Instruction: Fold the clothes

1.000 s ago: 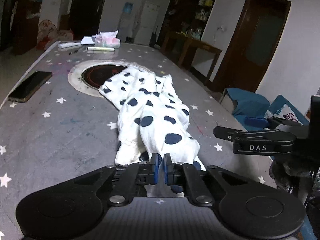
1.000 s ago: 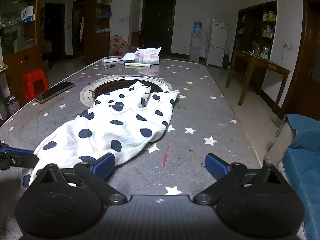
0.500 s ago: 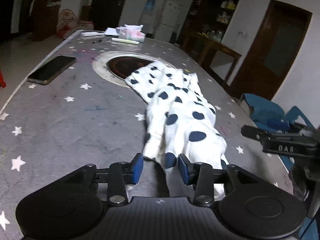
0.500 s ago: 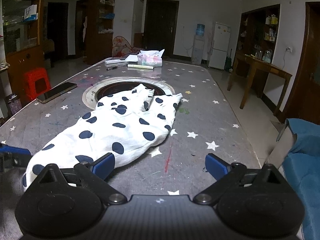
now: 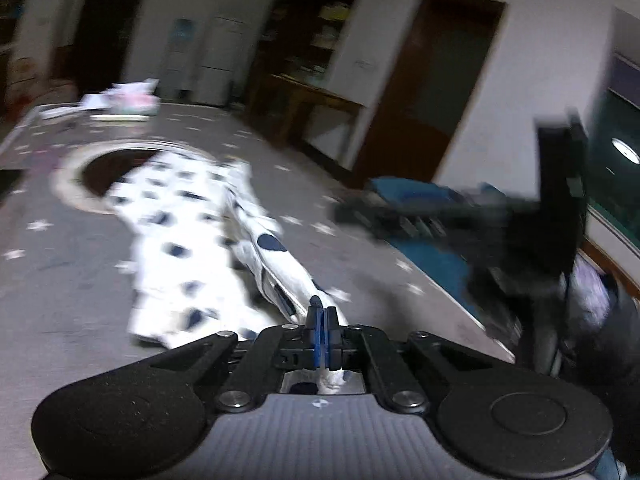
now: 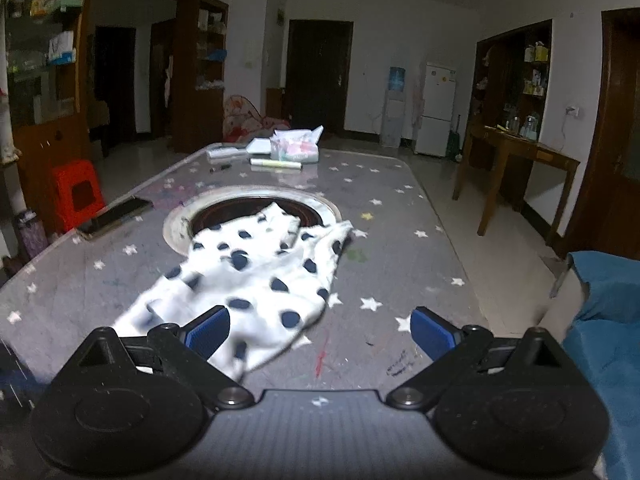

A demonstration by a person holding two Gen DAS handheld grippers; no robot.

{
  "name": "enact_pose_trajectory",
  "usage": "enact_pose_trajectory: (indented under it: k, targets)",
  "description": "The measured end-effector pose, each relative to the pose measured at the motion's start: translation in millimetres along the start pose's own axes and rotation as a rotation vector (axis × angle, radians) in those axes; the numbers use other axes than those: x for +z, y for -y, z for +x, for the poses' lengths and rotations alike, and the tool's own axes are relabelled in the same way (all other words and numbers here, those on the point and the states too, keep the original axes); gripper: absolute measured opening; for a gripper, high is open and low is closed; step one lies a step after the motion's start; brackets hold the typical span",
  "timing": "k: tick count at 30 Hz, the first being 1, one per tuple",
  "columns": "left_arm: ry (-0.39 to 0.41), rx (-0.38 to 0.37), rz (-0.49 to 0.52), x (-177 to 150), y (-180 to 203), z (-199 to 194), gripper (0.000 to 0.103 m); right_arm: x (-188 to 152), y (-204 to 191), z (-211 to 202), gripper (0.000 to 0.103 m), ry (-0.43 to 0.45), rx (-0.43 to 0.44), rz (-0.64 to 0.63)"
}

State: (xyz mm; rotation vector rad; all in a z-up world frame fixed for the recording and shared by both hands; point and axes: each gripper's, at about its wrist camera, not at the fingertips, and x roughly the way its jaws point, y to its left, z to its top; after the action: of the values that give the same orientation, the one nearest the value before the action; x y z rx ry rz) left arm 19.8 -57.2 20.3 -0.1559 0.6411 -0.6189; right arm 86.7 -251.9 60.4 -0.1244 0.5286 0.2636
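The long grey star-print table point(image 6: 400, 216) is running up the middle of the right wrist view, its right edge dropping off to open floor, a blue cushion point(image 6: 600, 300) sitting at the lower right. Plenty of bare tabletop is lying to the right of the cloth, and more on the left, where a phone point(image 6: 116, 216) is resting near the left edge. At the far end, upper centre, a tissue pack point(image 6: 296, 146) is standing with papers beside it.

The round recess point(image 6: 252, 216) in the table's centre is holding the far end of the white polka-dot garment point(image 6: 256, 280), which is spilling out of it and trailing toward the bottom of the frame.

Fingers now: the left gripper point(image 5: 322, 316) has just been closing, blue pads pressed together on a bunched edge of the garment at lower centre of the blurred left wrist view. The right gripper point(image 6: 319, 330) is standing wide apart, holding nothing, its left finger point(image 6: 208, 330) hovering over the cloth's near end.
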Motion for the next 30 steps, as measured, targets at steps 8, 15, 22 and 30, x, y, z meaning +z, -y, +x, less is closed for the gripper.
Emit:
enact_pose_trajectory:
  k: [8,15,22,30]
  targets:
    - [-0.113,-0.054,0.07,-18,21,21,0.004,-7,-14,2,0.098,-0.032,0.08,-0.061]
    - [-0.012,0.083,0.042,-1,-14,-20,0.012,-37,-11,29,0.093,-0.151,0.069,-0.046]
    - [-0.016,0.271,-0.032,1,-66,-22,0.033,-61,3,34,0.092,-0.215,0.013,-0.047]
    - [-0.088,0.32,-0.009,-4,-83,14,0.034,-69,16,21,0.092,-0.217,0.008,-0.003]
